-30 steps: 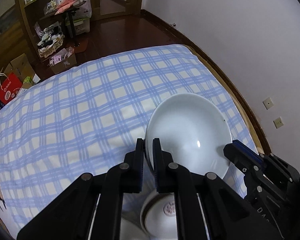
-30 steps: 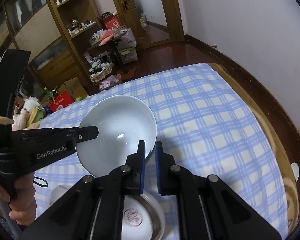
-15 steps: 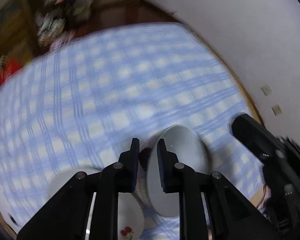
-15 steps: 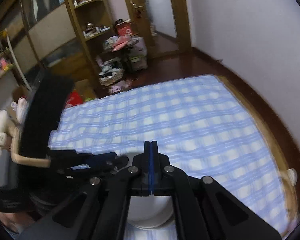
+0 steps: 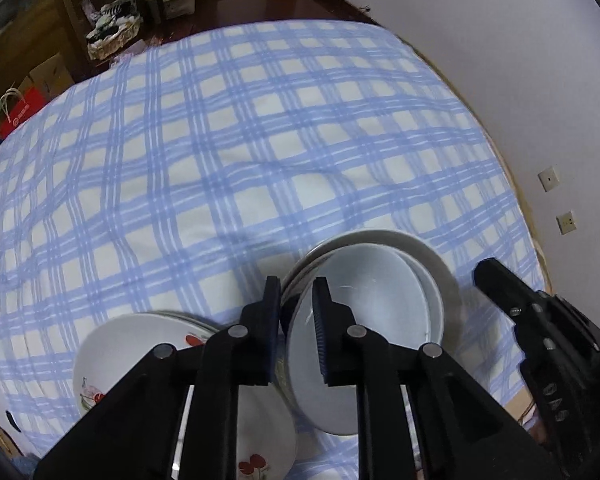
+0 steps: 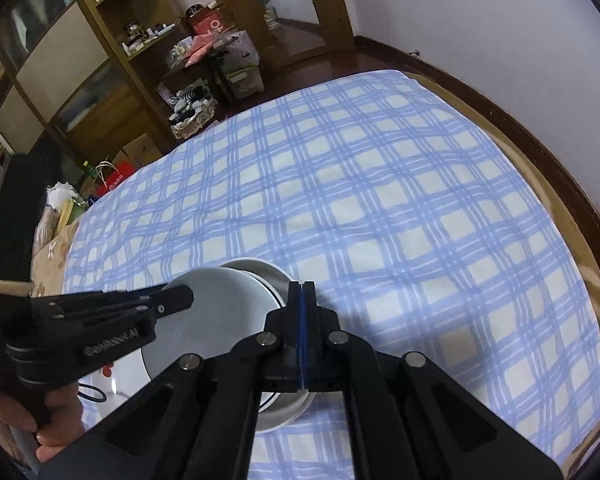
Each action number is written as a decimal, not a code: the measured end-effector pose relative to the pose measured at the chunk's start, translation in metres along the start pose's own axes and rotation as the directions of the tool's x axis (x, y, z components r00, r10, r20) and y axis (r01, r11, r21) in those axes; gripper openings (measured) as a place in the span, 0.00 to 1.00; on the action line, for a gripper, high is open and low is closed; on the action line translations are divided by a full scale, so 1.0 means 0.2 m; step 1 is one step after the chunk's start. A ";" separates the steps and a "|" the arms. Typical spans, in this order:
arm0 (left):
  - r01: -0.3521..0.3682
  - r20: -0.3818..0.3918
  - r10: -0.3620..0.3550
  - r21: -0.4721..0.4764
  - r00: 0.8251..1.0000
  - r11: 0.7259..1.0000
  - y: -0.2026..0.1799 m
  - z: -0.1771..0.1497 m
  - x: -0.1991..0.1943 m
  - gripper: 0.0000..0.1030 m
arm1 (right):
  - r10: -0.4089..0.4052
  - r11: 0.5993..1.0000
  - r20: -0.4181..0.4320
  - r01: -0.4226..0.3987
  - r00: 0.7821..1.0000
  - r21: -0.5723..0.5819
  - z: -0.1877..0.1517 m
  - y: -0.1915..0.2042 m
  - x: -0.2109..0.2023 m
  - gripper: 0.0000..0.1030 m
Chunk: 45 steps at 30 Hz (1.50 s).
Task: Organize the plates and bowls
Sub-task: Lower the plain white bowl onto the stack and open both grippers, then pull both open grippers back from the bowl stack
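A white bowl (image 5: pixel 364 320) sits tilted inside a stack of bowls (image 5: pixel 440 264) on the blue checked cloth. My left gripper (image 5: pixel 296 300) straddles the white bowl's left rim, its jaws a little apart around it. A cherry-patterned plate (image 5: pixel 140 348) lies left of the stack. In the right wrist view my right gripper (image 6: pixel 302 300) is shut and empty, just right of the bowl stack (image 6: pixel 228 300). The left gripper's fingers (image 6: pixel 172 298) reach over the stack there.
The bed with the blue checked cloth (image 5: pixel 240 140) stretches ahead. A white wall (image 5: pixel 500 60) with sockets runs on the right. Shelves, boxes and bags (image 6: pixel 188 60) stand on the floor beyond the bed.
The white bowl, held up by both grippers a second ago, has come down into the bowl stack. My right gripper has let go of its rim and closed. My left gripper's jaws have widened.
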<state>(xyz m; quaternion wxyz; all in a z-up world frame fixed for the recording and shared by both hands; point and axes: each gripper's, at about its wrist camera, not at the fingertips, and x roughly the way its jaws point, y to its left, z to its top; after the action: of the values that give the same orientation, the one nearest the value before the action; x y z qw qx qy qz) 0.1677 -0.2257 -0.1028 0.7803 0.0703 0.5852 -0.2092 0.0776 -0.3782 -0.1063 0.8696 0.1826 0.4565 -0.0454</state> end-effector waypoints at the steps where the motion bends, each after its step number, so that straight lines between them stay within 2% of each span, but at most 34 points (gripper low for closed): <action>1: -0.008 0.001 0.008 0.006 1.000 1.000 -0.01 0.01 -0.01 0.16 | 0.006 1.000 -0.001 -0.006 1.000 0.001 0.00 0.00 0.00 0.01; 7: -0.003 0.044 0.002 0.010 0.999 1.000 0.01 0.02 -0.10 0.16 | 0.012 1.000 -0.004 -0.012 1.000 -0.002 -0.01 0.04 -0.01 0.02; 15: -0.042 0.070 0.040 0.023 0.997 0.999 0.04 0.00 -0.23 0.17 | 0.000 1.000 0.009 0.000 1.000 -0.018 -0.01 0.06 -0.09 0.05; 18: -0.050 0.089 0.048 0.024 0.995 0.998 0.07 -0.01 -0.29 0.24 | -0.010 1.000 0.010 0.010 1.000 -0.023 -0.01 0.07 -0.13 0.08; 20: -0.052 0.101 0.050 0.020 0.994 0.998 0.09 -0.02 -0.34 0.33 | -0.016 1.000 0.017 0.017 1.000 -0.026 -0.01 0.08 -0.16 0.11; 22: -0.058 0.108 0.054 0.035 0.993 0.998 0.11 -0.03 -0.38 0.38 | -0.021 0.999 0.028 0.022 0.999 -0.026 -0.02 0.08 -0.19 0.29; 24: -0.073 0.124 0.066 0.051 0.990 0.996 0.12 -0.05 -0.43 0.44 | -0.020 1.000 0.045 0.021 0.999 -0.023 -0.02 0.08 -0.22 0.39; 26: -0.088 0.138 0.079 0.058 0.987 0.994 0.13 -0.06 -0.47 0.50 | -0.023 0.999 0.050 0.025 0.998 -0.027 -0.02 0.08 -0.25 0.45; 28: -0.091 0.154 0.080 0.061 0.985 0.994 0.15 -0.07 -0.51 0.54 | -0.029 0.999 0.057 0.031 0.998 -0.037 -0.03 0.10 -0.27 0.60; 31: -0.091 0.167 0.081 0.054 0.983 0.994 0.18 -0.08 -0.56 0.68 | -0.051 0.998 0.084 0.055 0.995 -0.042 -0.04 0.11 -0.31 0.79; 34: -0.101 0.192 0.089 0.056 0.977 0.993 0.19 -0.09 -0.60 0.81 | -0.062 0.996 0.106 0.068 0.992 -0.055 -0.05 0.12 -0.35 0.91; 35: -0.110 0.201 0.095 0.061 0.975 0.992 0.20 -0.10 -0.60 0.86 | -0.065 0.996 0.113 0.072 0.991 -0.058 -0.06 0.12 -0.36 0.92; 38: -0.136 0.218 0.119 0.068 0.969 0.988 0.20 -0.11 -0.60 0.88 | -0.069 0.997 0.107 0.074 0.992 -0.039 -0.07 0.10 -0.35 0.92; 42: -0.112 0.195 0.096 0.074 0.976 0.991 0.22 -0.10 -0.56 0.88 | -0.083 0.996 0.097 0.086 0.992 -0.023 -0.10 0.09 -0.31 0.92; 45: -0.130 0.183 0.114 0.079 0.976 0.988 0.23 -0.09 -0.51 0.88 | -0.102 0.994 0.085 0.106 0.991 -0.040 -0.12 0.09 -0.28 0.92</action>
<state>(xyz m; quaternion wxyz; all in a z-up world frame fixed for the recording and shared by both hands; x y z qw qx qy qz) 0.1477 -0.1523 -0.0193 0.8369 0.1224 0.4974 -0.1927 0.0321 -0.3573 -0.0685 0.8880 0.1373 0.4300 -0.0882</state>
